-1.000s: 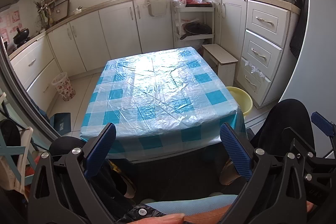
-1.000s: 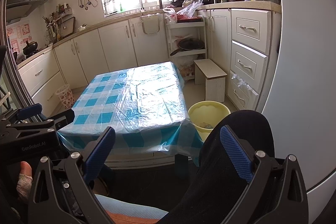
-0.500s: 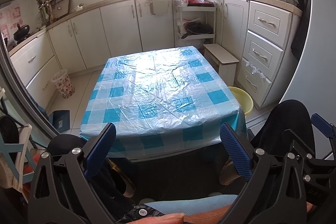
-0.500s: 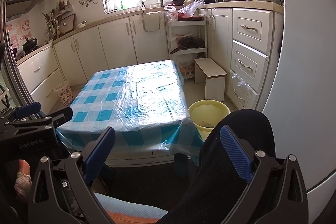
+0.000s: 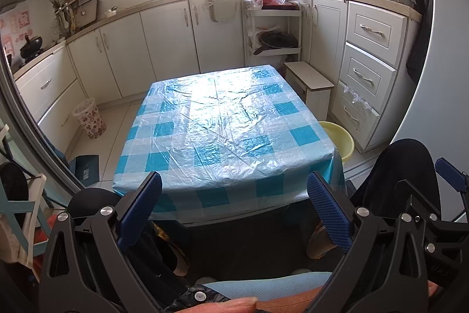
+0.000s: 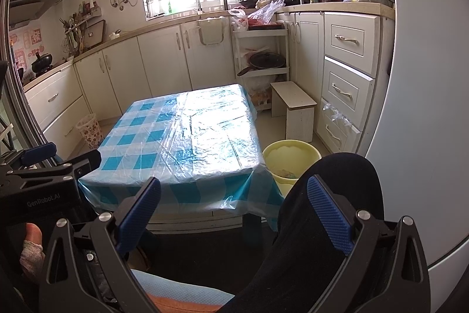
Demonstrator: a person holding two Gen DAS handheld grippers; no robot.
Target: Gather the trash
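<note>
Trash-wise, all we can spot is some crumpled stuff sitting in the bottom of the yellow bucket point(image 6: 290, 157) on the floor, just beside the near right corner of the surface point(image 6: 187, 137). Too small and mushy to say what it is or which way it lies. From the left camera the bucket point(image 5: 340, 137) is mostly hidden behind that corner. The surface runs lengthwise away from us under a blue checked plastic cover. Our left gripper point(image 5: 234, 204) and right gripper point(image 6: 234, 204) both hang low in front of it, jaws spread wide, nothing between them. A dark knee point(image 6: 331, 195) blocks part of the bucket's rim.
</note>
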